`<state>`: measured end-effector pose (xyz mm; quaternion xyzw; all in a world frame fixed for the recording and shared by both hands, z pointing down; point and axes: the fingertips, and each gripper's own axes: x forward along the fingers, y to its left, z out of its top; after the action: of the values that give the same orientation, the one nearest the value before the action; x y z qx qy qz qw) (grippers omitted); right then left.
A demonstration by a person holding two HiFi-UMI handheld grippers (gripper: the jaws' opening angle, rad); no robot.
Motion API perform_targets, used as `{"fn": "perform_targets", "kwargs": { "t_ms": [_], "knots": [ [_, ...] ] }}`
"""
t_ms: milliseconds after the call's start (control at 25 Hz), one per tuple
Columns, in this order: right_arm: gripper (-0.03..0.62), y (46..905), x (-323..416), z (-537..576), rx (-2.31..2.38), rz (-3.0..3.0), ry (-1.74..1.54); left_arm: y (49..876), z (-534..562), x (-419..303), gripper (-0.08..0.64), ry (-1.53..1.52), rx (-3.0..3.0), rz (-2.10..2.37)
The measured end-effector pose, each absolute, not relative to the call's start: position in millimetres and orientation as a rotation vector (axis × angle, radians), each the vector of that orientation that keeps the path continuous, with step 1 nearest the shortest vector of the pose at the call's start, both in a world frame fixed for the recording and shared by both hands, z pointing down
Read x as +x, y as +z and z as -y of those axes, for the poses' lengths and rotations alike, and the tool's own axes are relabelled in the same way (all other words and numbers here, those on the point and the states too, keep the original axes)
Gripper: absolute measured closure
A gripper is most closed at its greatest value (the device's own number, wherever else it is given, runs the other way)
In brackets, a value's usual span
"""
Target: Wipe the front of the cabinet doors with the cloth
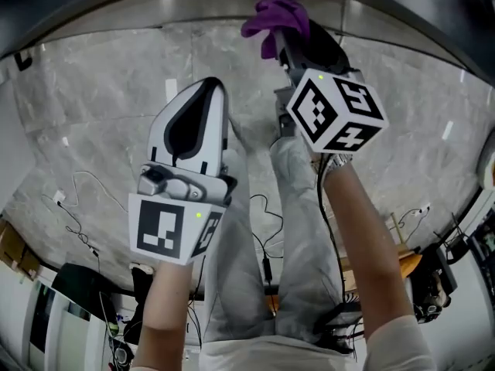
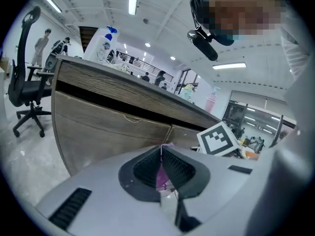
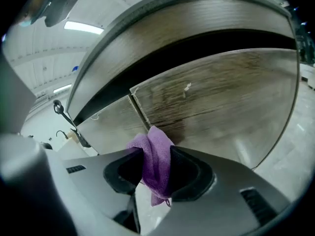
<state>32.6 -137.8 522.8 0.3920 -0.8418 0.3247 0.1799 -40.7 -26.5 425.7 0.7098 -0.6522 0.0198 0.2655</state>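
- The right hand-held gripper (image 3: 155, 150) was clamped on the purple cloth (image 3: 156, 173). The cloth was pinched between both jaws, with a bunch poking out past the tips and a tail hanging below.
- Seen along that hand-held gripper, the cloth sat right up at the wood-grain cabinet doors (image 3: 221, 97), just at 3 o'clock of the vertical seam (image 3: 139, 113) between two doors. I could not tell whether it was actually touching the wood.
- From above, the cloth was at 12 o'clock, at the far end of the right hand-held gripper, close under the edge of the counter (image 1: 193, 2).
- The left hand-held gripper (image 1: 207, 85) was at 9 o'clock of the right one and well short of the cabinet. Its jaws were drawn together, with only a thin purple sliver showing in the slit between them.
- A white bottle (image 2: 101, 44) stood on the counter, and a black office chair (image 2: 27, 85) stood off at 9 o'clock in the left gripper view.
- Both forearms reached out over a grey marbled floor (image 1: 100, 107).
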Motion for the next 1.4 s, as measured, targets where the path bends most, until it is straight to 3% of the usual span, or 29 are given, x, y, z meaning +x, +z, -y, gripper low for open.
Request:
{"fn": "perform_targets", "kwargs": {
  "t_ms": [360,1000,1280,1400],
  "knots": [
    [0.459,529.1,62.6,160.3,1.089,2.356,0.928,424.4,41.4,-20.5,0.543,0.046,1.876,1.813],
    [0.457,530.8,290.8,233.0,1.284,2.225,0.952,411.2,116.1,183.3,0.543,0.065,2.055,1.543],
    [0.457,533.9,345.2,247.3,1.47,2.13,0.907,417.8,119.1,182.7,0.543,0.043,2.054,1.547],
    [0.457,538.3,363.8,247.7,1.633,2.068,1.028,422.0,115.3,167.4,0.543,0.048,2.054,1.549]
  ]
}}
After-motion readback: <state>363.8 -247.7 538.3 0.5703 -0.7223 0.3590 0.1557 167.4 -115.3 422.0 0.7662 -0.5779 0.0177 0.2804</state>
